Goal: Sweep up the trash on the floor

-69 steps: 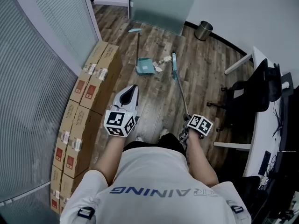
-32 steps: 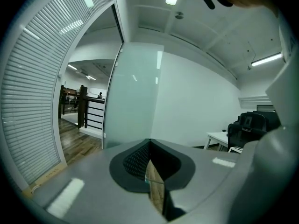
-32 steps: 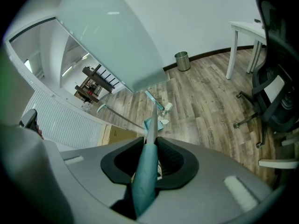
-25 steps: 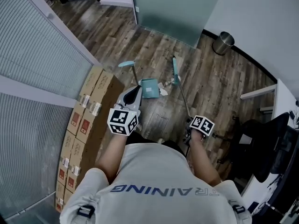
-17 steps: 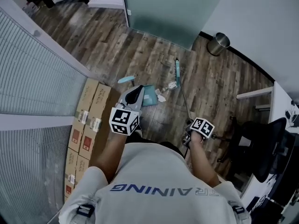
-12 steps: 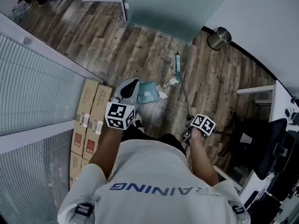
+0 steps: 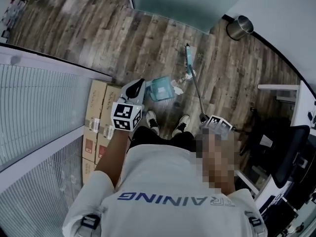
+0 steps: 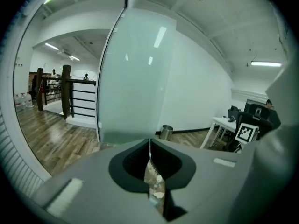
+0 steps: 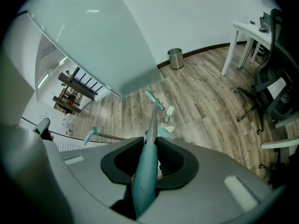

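A teal dustpan (image 7: 160, 88) sits on the wood floor just ahead of the person's shoes. White paper scraps (image 7: 178, 89) lie beside it and near the broom head (image 7: 188, 58). The broom's thin handle (image 7: 197, 94) runs back to my right gripper (image 7: 207, 118), which is shut on its teal grip (image 9: 144, 174). In the right gripper view the scraps (image 9: 169, 111) lie by the broom head (image 9: 154, 100), and the dustpan's long handle (image 9: 91, 133) leans left. My left gripper (image 7: 138, 86) hovers left of the dustpan, jaws shut with nothing between them (image 8: 150, 143).
Stacked cardboard boxes (image 7: 97, 118) line a ribbed glass partition (image 7: 44, 132) at the left. A steel bin (image 7: 240, 27) stands by the far wall, also in the left gripper view (image 8: 165, 132). A black office chair (image 7: 291, 152) and white desk (image 9: 247, 31) stand at the right.
The person has stepped forward, so the dustpan and scraps now lie just ahead of the shoes. My left gripper moved forward and down beside the dustpan. The right still holds the broom.
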A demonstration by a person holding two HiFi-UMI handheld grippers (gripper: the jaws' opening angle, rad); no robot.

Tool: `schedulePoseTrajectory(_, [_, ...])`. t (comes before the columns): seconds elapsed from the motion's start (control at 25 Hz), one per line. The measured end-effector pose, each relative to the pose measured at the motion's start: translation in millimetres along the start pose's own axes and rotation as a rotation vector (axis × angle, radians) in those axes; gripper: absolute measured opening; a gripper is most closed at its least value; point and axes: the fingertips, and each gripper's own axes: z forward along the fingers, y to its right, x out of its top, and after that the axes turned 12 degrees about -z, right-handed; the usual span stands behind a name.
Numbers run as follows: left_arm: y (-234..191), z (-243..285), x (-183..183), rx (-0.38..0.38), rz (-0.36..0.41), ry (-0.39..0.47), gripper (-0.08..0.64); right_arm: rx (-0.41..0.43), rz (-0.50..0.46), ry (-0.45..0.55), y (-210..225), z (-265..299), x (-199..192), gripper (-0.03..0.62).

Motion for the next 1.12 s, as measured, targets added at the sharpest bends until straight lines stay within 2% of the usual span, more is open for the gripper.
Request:
schedulePoseTrajectory(0.12, [-22,10,-30,0.046,0.023,-0.127,0.072,0.008,-0.018,-0.033,8,4,-5,0.106])
schedulePoseTrajectory(0.24, [-31,18,-61,0.001,0.081,-0.258,0.199,0.012,-0.023,-0.061,12,9,-12,0.106])
schedulePoseTrajectory(0.32, [-33,27,-86,-0.039,0.183,-0.368,0.294,0.012,-0.024,-0.074,14,10,-18,0.106])
schedulePoseTrajectory(0.44, [-39,44,-120,-0.076,0.350,-0.510,0.332,0.004,-0.030,-0.097,20,10,-28,0.106])
schedulePoseTrajectory(0.64, [-58,79,-163,-0.124,0.503,-0.675,0.333,-0.019,-0.022,-0.127,27,6,-48,0.106])
schedulePoseTrajectory(0.8, [-68,100,-189,-0.158,0.542,-0.765,0.326,-0.040,-0.004,-0.140,36,3,-58,0.106])
schedulePoseTrajectory(0.92, [-69,109,-203,-0.168,0.560,-0.808,0.250,-0.062,0.011,-0.147,44,-1,-64,0.106])
schedulePoseTrajectory(1.04, [-77,115,-214,-0.129,0.605,-0.835,0.151,-0.084,0.031,-0.149,54,-2,-68,0.106])
schedulePoseTrajectory(1.12, [-76,117,-218,-0.123,0.637,-0.844,0.116,-0.095,0.039,-0.150,61,-4,-70,0.106])
